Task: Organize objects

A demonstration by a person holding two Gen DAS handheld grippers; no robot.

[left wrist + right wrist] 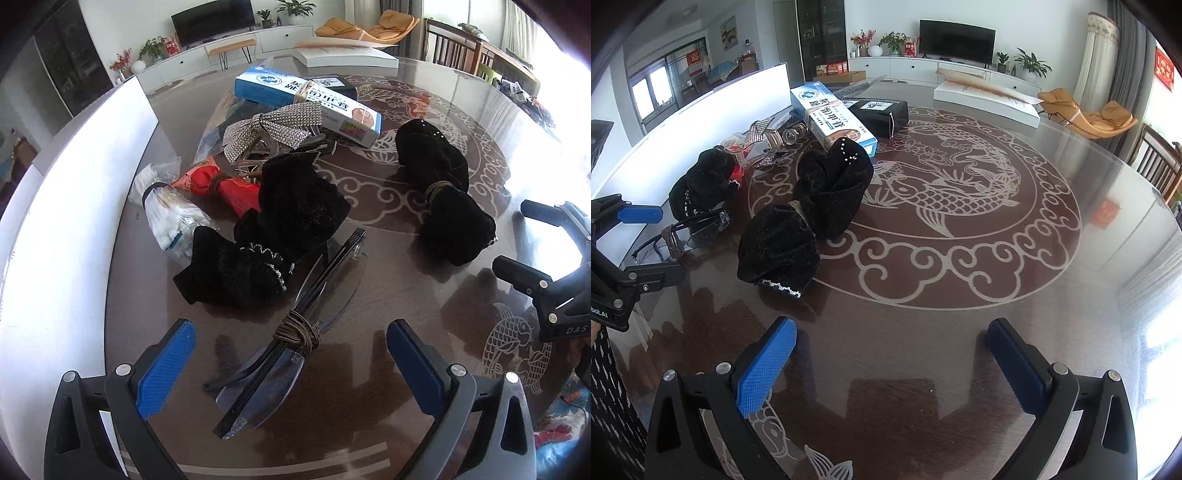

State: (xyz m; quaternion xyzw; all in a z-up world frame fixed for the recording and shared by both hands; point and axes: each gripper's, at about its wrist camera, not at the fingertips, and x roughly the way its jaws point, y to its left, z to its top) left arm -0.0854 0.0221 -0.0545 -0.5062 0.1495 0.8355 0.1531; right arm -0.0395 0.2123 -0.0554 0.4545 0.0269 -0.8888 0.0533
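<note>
The left gripper (291, 363) is hanging spread wide around the glasses (295, 332), its fingers clear of them on both sides and holding nothing. The glasses are lying folded on the table (424, 177), bound at the middle by a brown cord (297, 332), their far end just beside the black pouch (273, 236). The right gripper (892, 363) is also gaping, empty, over bare table on the side of the glasses away from the white board (74, 177).

If the left fingers are closing on the clear lenses rather than the cord, the smooth plastic is likely sliding out or twisting. Whether the lower lens is touching the tabletop is hard to tell. Scraping is possible, and a lift could be dragging the pouch along.
</note>
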